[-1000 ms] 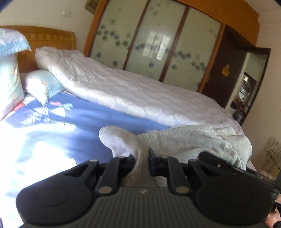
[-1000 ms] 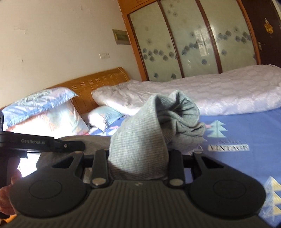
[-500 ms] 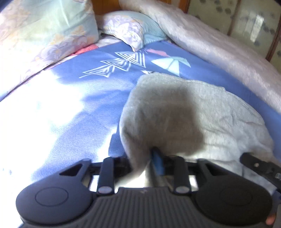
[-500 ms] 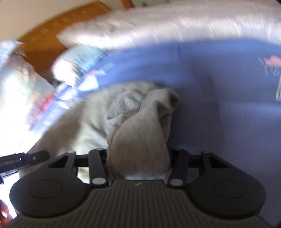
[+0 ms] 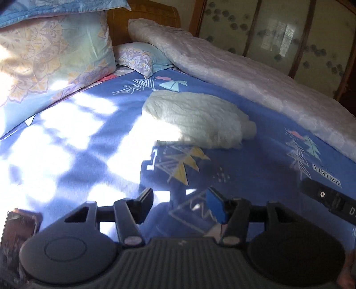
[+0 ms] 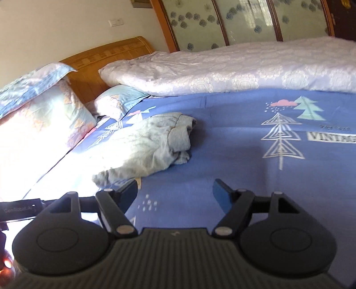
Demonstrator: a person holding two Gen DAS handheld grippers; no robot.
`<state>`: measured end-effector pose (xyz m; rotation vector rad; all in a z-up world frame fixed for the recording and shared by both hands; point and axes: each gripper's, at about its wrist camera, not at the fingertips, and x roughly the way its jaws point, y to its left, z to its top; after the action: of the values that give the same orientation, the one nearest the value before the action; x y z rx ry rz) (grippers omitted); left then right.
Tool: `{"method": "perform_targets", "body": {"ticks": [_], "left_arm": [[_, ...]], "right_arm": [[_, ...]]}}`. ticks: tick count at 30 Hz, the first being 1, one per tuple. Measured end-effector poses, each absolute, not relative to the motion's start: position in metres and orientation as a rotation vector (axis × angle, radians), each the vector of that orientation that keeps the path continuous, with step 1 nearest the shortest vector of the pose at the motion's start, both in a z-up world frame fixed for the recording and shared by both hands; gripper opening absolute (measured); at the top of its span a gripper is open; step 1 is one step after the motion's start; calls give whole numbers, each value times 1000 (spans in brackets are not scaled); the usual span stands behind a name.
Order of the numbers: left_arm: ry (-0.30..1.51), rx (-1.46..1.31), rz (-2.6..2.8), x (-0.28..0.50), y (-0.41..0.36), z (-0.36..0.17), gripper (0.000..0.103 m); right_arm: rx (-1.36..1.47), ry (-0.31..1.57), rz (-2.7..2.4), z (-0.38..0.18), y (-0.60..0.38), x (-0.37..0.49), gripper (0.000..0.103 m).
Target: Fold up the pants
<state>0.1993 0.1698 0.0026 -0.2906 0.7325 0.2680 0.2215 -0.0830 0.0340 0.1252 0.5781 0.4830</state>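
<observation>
The grey pants [image 5: 200, 120] lie in a folded bundle on the blue bedsheet [image 5: 244, 177], partly in bright sunlight. They also show in the right wrist view [image 6: 151, 146], rumpled, with a folded end on top at the right. My left gripper [image 5: 181, 205] is open and empty, pulled back from the bundle. My right gripper [image 6: 175, 191] is open and empty, a short way in front of the bundle's near edge.
A rolled white quilt [image 5: 255, 77] runs along the far side of the bed. Patterned pillows [image 5: 51, 49] lean on the wooden headboard [image 6: 106, 57]. A wardrobe with frosted doors [image 6: 244, 20] stands behind. A phone [image 5: 17, 235] sits at the left gripper's lower left.
Both grippers held the pants up, lowered them onto the sheet, then opened and drew back. The pants now lie free on the bed.
</observation>
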Motion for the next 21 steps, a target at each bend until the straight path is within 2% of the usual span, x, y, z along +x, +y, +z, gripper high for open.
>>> {"method": "perform_targets", "body": {"ticks": [1,5,7,8,10,12,21], "left_arm": [[748,-286,266,181,159,3,56],[762,-279,266,126,136,9,67],[752,-265,285,104,129,19,80],[743,-265,283,93,128,26,81],[710,-260,304,72,126,38,96],[677,-261,334,53,128,46,103],[725,-237,381,15,123,32,103]], "right_arm": [[110,586,492,39,-87,201,86],[93,578,486,53,-105,137,91],[68,563,464,58,-104,121,93],[57,557,458,60,-105,113,94],[62,562,454,61,-107,103,103],[87,567,445,61,-109,99,103],[88,567,365,61,-106,74,103]]}}
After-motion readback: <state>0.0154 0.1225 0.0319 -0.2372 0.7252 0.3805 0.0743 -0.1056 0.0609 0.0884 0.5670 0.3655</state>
